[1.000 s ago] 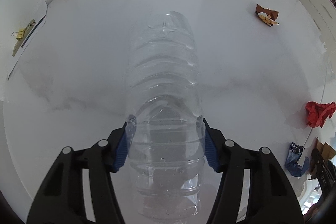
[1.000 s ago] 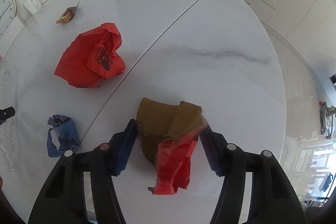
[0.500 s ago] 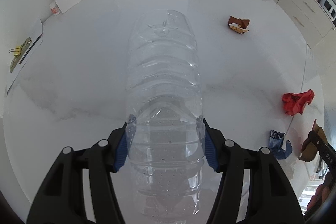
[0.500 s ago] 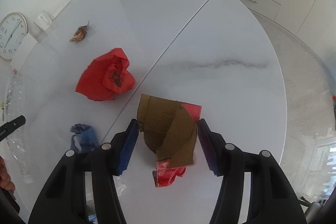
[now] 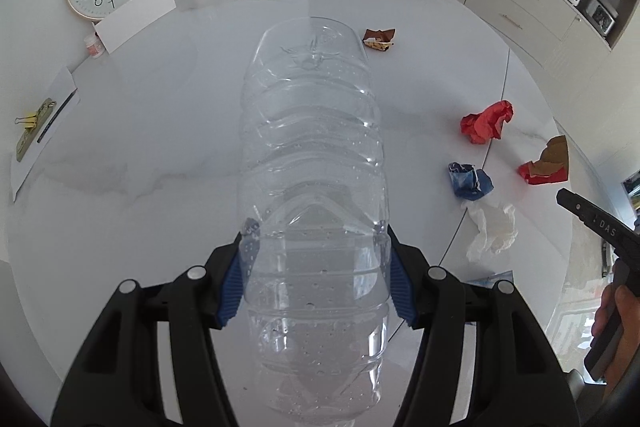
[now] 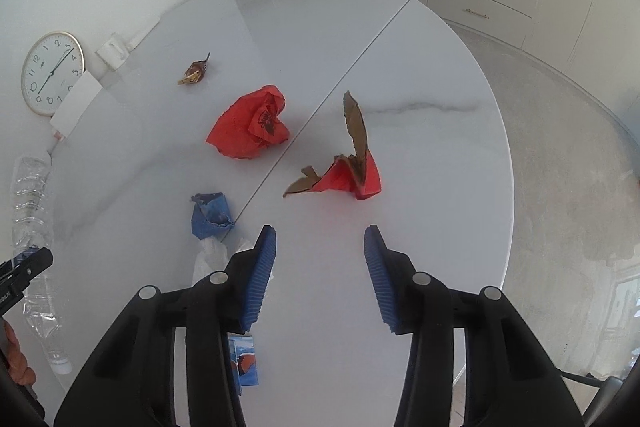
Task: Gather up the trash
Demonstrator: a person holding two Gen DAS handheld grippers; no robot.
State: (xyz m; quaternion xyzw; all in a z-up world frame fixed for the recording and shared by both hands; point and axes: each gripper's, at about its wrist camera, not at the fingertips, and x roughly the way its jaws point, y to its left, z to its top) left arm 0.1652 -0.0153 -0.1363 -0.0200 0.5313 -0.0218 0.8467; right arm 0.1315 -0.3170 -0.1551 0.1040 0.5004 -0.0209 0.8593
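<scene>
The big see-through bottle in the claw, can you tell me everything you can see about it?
The bottle is clear, thin-looking plastic with wavy ridges around its body and tiny water droplets inside. It looks empty. The left claw is shut on it, a blue pad pressing each side, so it points away from the camera, bottom end first, above the white table. In the right wrist view it shows at the far left edge, with its white cap at the lower end. Only the claw touches it.

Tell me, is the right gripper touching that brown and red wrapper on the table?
Apart. In the right wrist view the right gripper is open, and bare table shows between its blue fingertips and the brown and red wrapper lying ahead.
</scene>
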